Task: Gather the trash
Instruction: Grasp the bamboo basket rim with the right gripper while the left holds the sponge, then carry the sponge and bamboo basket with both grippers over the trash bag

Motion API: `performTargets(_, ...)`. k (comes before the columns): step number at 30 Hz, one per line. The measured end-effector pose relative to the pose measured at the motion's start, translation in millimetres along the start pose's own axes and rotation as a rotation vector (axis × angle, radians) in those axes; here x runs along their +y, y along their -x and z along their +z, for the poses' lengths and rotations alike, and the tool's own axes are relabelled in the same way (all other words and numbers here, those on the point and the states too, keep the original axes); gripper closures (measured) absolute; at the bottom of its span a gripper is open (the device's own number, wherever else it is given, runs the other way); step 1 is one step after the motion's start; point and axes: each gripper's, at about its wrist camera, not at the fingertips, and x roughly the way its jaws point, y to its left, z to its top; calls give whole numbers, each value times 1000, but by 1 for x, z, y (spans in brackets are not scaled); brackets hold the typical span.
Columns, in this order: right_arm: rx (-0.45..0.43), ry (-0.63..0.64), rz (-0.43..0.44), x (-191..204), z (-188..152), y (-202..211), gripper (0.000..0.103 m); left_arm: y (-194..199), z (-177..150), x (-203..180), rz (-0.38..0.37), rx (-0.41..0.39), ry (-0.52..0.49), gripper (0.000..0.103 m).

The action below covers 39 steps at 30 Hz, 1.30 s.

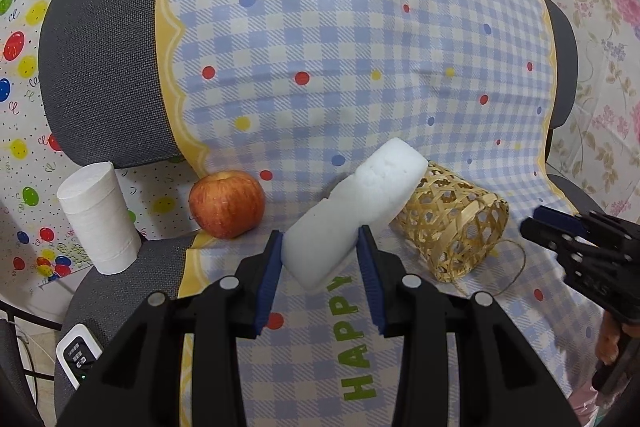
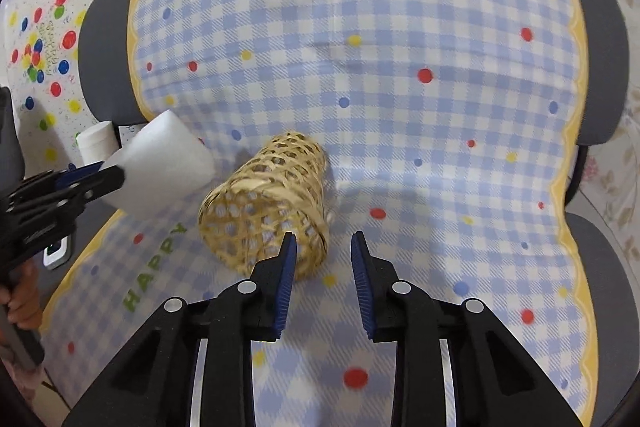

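My left gripper (image 1: 320, 247) is shut on a white foam block (image 1: 360, 203), held tilted above the checked cloth (image 1: 320, 67). The block's far end is close to the mouth of a woven bamboo basket (image 1: 452, 223) lying on its side. In the right wrist view the foam block (image 2: 164, 167) is at the left, next to the basket (image 2: 268, 211). My right gripper (image 2: 324, 251) is open and empty, with its left finger just in front of the basket's right side. It also shows in the left wrist view (image 1: 560, 231) at the right edge.
A red apple (image 1: 227, 205) and a white paper roll (image 1: 100, 219) sit left of the foam block. A white device (image 1: 76, 355) lies at the chair seat's left edge. The cloth covers a grey chair (image 1: 104, 59). Balloon-patterned sheeting lies behind.
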Motion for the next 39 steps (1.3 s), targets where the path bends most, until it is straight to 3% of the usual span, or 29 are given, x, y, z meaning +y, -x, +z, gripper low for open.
performTargets(8,45,28,-21,3,3,-37,74,0,-3,2,-3,6,5,67)
performTargets(9,49,26,-20,3,2,-38,77,0,-4,2,-3,7,2,67)
performTargets(10,45,21,-16,2,2,-37,92,1,-4,2,-5,6,0,67)
performTargets(11,35,7,-9,1,2,-33,94,2,-5,2,-7,6,-3,67)
performTargets(17,-59,-44,5,1,9,14,97,16,-4,-4,-27,-14,-3,67)
performTargets(24,-120,-139,-54,-8,14,85,97,56,3,-19,-69,-100,-21,67)
performTargets(33,-163,-226,-175,-29,-31,153,97,101,-20,-72,-171,-144,-120,67)
performTargets(39,-181,-294,-323,-47,-76,203,97,116,-42,-111,-260,-134,-172,67)
